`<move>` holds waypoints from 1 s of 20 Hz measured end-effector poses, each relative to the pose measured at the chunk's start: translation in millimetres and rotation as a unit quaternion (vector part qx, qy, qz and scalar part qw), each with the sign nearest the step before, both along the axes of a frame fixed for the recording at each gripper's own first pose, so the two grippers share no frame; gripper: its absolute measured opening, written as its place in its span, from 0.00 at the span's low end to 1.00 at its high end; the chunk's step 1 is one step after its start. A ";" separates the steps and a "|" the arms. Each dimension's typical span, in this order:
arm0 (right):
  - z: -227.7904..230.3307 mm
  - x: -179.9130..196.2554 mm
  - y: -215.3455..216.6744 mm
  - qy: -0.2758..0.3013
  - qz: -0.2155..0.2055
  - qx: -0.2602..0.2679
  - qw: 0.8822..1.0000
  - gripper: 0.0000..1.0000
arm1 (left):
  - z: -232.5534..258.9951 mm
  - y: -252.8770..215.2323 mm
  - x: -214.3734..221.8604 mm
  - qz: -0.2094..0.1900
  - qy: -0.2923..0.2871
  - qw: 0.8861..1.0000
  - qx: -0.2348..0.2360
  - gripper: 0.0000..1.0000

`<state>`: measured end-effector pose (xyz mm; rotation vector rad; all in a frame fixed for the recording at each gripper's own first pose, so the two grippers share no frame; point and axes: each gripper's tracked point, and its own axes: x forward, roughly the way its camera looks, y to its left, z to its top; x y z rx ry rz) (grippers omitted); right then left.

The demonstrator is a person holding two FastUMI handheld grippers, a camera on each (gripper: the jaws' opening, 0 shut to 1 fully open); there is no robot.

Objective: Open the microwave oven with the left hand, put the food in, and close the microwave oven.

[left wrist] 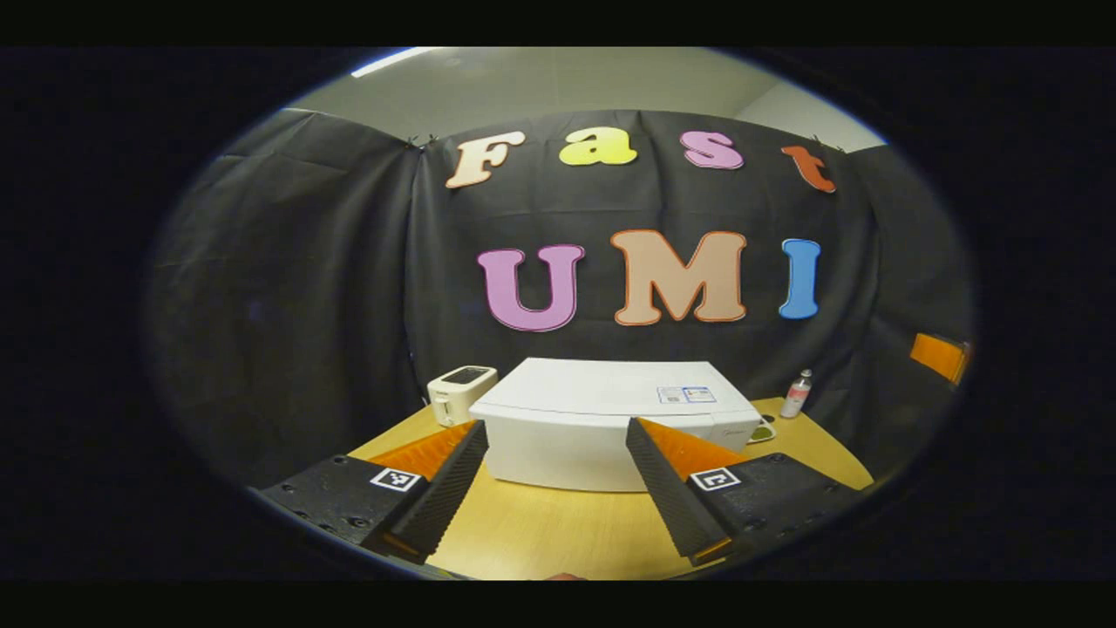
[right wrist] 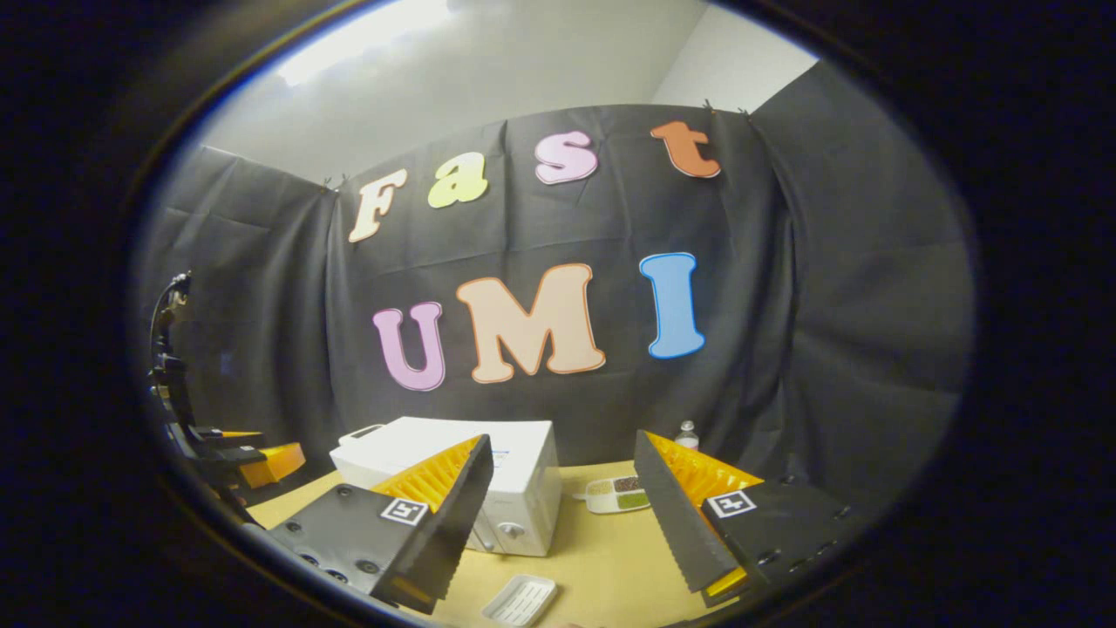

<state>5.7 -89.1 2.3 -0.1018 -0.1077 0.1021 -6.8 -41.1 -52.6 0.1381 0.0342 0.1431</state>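
The white microwave (left wrist: pixel 610 419) stands on the wooden table (left wrist: pixel 540 532) with its door shut, straight ahead of my left gripper (left wrist: pixel 555 427). That gripper is open, holds nothing, and hovers short of the oven. In the right gripper view the microwave (right wrist: pixel 523 480) sits left of centre with a knob on its front. A food tray (right wrist: pixel 617 494) with several compartments lies to its right on the table. My right gripper (right wrist: pixel 562 440) is open and holds nothing, above the table's front. The left gripper (right wrist: pixel 227 458) appears at the far left, apart from the oven.
A white toaster (left wrist: pixel 460 392) stands left of the microwave. A small bottle (left wrist: pixel 796 394) is at the back right, near the cloth wall. A small white ribbed dish (right wrist: pixel 520 600) lies on the table near the front edge. Bare tabletop lies in front of the oven.
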 end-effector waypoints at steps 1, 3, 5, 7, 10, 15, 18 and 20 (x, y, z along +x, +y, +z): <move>-2.2 -1.0 -0.1 0.002 -0.001 -0.001 1.000 0.91 | -2.8 -1.4 0.1 -0.002 0.004 1.000 -0.002 0.96; -6.4 -0.3 2.0 0.007 0.001 -0.004 1.000 0.92 | -6.7 -3.4 1.8 -0.005 0.011 1.000 -0.003 0.96; -8.2 -1.4 4.1 0.010 0.004 -0.006 1.000 0.92 | -7.4 -3.9 1.9 -0.006 0.014 1.000 0.000 0.96; -9.7 -1.8 6.0 0.011 0.007 -0.008 1.000 0.92 | -7.4 -5.9 2.0 -0.007 0.014 1.000 0.002 0.99; -14.3 -1.0 7.0 0.017 0.010 -0.009 1.000 0.92 | -10.4 -8.6 3.3 -0.011 0.018 1.000 0.002 0.96; -19.5 0.1 4.7 0.028 0.007 -0.004 1.000 0.91 | -18.5 -9.8 11.7 -0.018 0.027 0.999 0.003 0.96; -17.9 -2.9 2.7 0.025 0.005 -0.004 1.000 0.92 | -26.1 -10.4 16.5 -0.021 0.039 0.999 0.002 0.96; -16.0 -4.5 0.4 0.023 0.002 -0.003 1.000 0.92 | -34.5 -12.4 20.0 -0.023 0.050 0.998 -0.003 0.96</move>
